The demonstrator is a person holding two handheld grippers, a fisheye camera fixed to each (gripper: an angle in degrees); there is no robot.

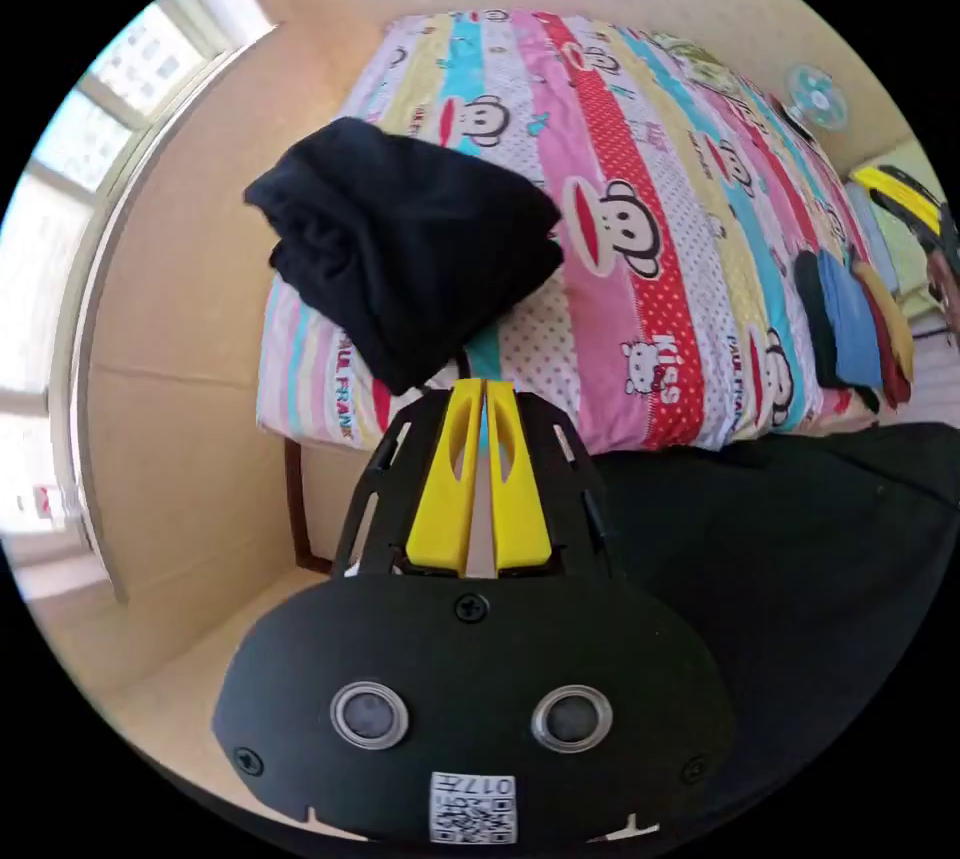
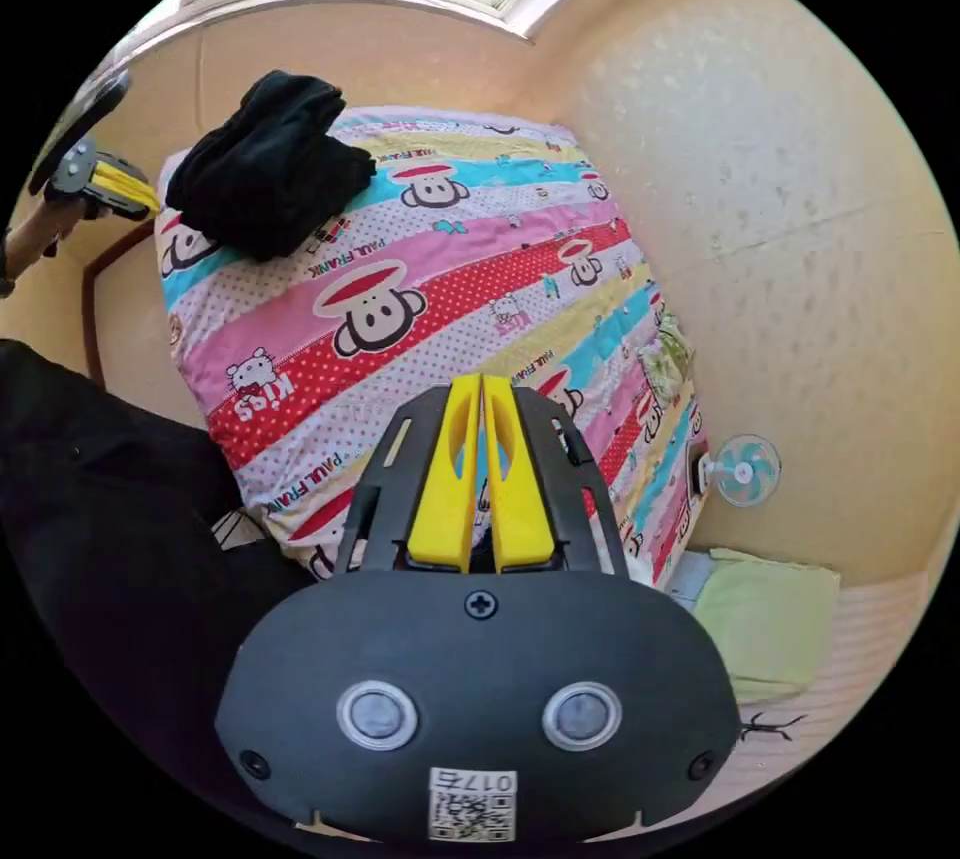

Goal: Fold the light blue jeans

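Note:
A row of folded clothes [image 1: 855, 324] lies at the bed's edge in the left gripper view: a black, a light blue, a yellow and a red piece side by side. A black folded garment [image 1: 410, 239] [image 2: 270, 164] sits on the bed's corner near the window. My left gripper [image 1: 484, 389] is shut with nothing between its yellow jaws, its tips just short of that black garment; it also shows, held by a hand, in the right gripper view [image 2: 115, 181]. My right gripper [image 2: 482, 384] hangs shut and empty over the bed's side edge, and appears in the left gripper view too [image 1: 905, 199].
The bed [image 1: 640, 229] [image 2: 480, 269] wears a bright striped cartoon sheet. Walls close it in on two sides, with a window above. A small fan [image 2: 745, 469] [image 1: 817, 96] and a green cushion [image 2: 770, 619] sit on the floor. The person's dark clothing [image 1: 800, 519] [image 2: 100, 519] is close by.

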